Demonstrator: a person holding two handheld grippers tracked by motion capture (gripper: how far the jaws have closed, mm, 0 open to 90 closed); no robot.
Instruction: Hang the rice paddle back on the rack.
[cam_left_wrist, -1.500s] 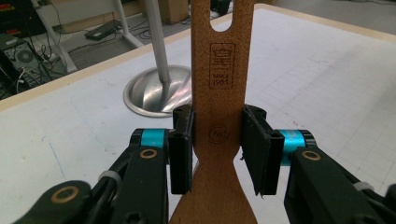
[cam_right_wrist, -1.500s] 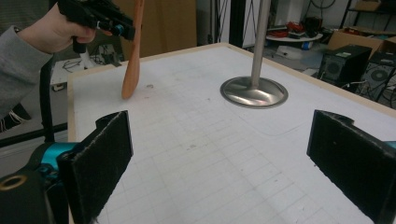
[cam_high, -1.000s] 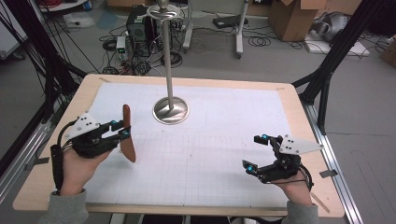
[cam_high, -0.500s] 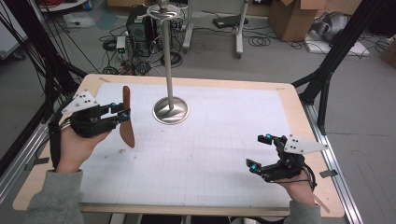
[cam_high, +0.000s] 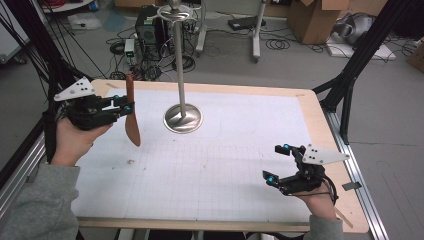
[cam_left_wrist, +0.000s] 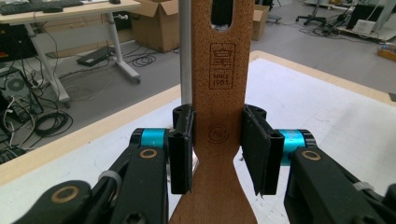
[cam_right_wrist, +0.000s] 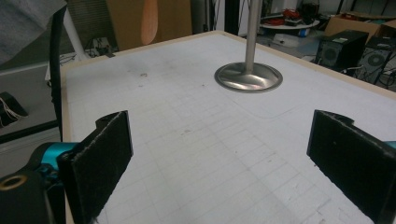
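**White-topped table, spatula held at its left**

On the white gridded table (cam_high: 210, 175), the left gripper (cam_high: 124, 106) clamps a wooden spatula (cam_high: 132, 120) upright above the surface. A metal stand (cam_high: 182, 117) rises mid-table. The right gripper (cam_high: 278, 162) rests with jaws apart, holding nothing

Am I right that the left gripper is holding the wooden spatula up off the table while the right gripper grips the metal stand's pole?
Not quite. The left gripper does hold the wooden spatula off the table, but the right gripper grips nothing. The right gripper view shows its jaws wide open over the bare mat, well short of the metal stand.
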